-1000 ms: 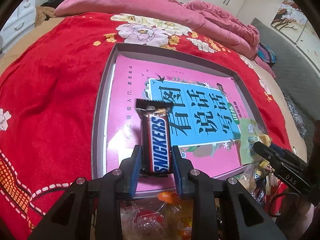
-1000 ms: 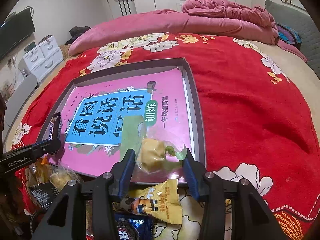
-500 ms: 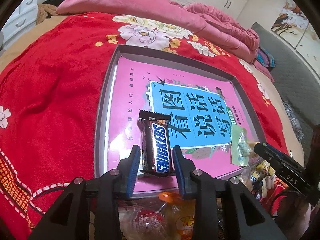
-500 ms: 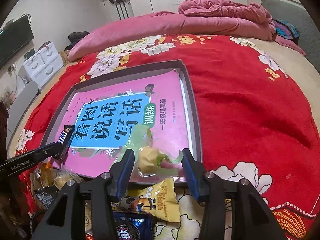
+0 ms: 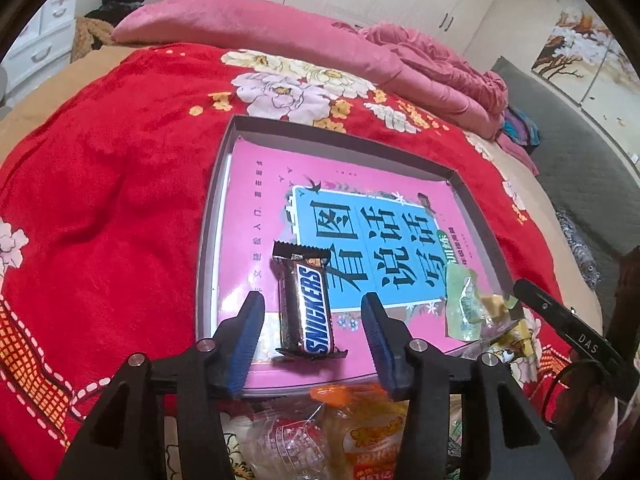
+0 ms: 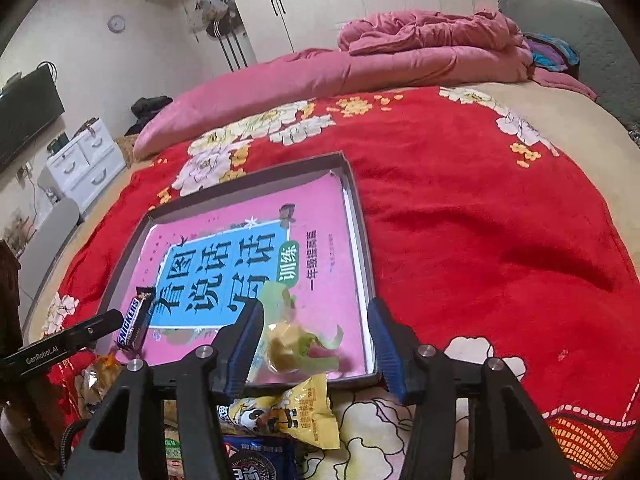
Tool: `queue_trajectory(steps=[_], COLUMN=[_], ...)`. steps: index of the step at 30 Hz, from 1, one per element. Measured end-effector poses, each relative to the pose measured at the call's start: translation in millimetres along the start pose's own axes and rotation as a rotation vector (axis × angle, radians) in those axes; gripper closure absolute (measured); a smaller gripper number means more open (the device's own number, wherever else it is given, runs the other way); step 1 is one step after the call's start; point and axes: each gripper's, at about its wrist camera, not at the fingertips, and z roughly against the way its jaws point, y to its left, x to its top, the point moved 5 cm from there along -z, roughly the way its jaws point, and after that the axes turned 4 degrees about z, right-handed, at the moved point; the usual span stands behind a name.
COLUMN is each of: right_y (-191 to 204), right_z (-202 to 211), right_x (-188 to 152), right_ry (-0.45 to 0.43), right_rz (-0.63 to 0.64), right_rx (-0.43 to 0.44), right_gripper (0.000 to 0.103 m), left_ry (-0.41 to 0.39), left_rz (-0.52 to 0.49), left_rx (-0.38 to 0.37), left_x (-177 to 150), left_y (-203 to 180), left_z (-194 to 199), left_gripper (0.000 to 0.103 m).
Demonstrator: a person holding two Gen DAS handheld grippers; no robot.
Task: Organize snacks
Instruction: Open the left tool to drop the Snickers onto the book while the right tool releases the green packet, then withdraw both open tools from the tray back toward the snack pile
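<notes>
Left gripper [image 5: 313, 314]: its jaws are opening; the blue pads are seen on both sides of the Snickers bar [image 5: 307, 308] with a clear gap on each side, so the bar is released and not pressed.
Snickers bar: it is laid flat on the pink book [image 5: 352, 200], near the front left corner of the tray [image 5: 208, 216], with its length pointing away from the gripper. In the right wrist view it is seen at [image 6: 135, 325], just beside the tip of the left gripper.
Right gripper [image 6: 316, 334]: its jaws are opening too; the green-wrapped snack [image 6: 298, 344] is lying between the pads. The left pad is very close to the wrapper and contact cannot be told for sure; the right pad is well apart from it.
Green-wrapped snack: a clear and green wrapper with a yellow piece inside is laid on the pink book, near the front right corner of the tray. In the left wrist view it is seen at [image 5: 466, 308].
Tray: a shallow grey tray is placed on the red flowered blanket [image 6: 480, 220], and the pink book fills almost its whole bottom.
Other snacks: a yellow packet [image 6: 288, 412] and some more packets [image 5: 352, 436] are lying on the blanket, just in front of the tray's near rim.
Background: a pink quilt [image 6: 400, 56] is folded at the far end of the bed.
</notes>
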Motion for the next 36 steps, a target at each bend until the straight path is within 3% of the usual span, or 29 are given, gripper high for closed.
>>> queue_trajectory(steps=[7, 28, 31, 36], right_y=[4.6, -1.3, -1.3, -2.0], right_z=[7.5, 23.2, 26.3, 31.2], right_x=[4.2, 7.7, 7.4, 7.8], right_ry=[-0.035, -0.094, -0.104, -0.119], right_rz=[0.02, 0.041, 0.047, 0.052], right_rx=[0.008, -0.019, -0.018, -0.02], right_gripper=[0.046, 0.037, 0.037, 0.034], left_ry=[-0.05, -0.119, -0.119, -0.14], left_rz=[0.029, 0.053, 0.055, 0.053], left_rx=[0.009, -0.005, -0.003, -0.003], left_x=[5.2, 3.3, 1.9, 0.6], left_y=[6.4, 16.4, 17.1, 16.6], left_z=[11.6, 43.0, 45.6, 52.8], left_gripper=[0.043, 0.041, 0.028, 0.028])
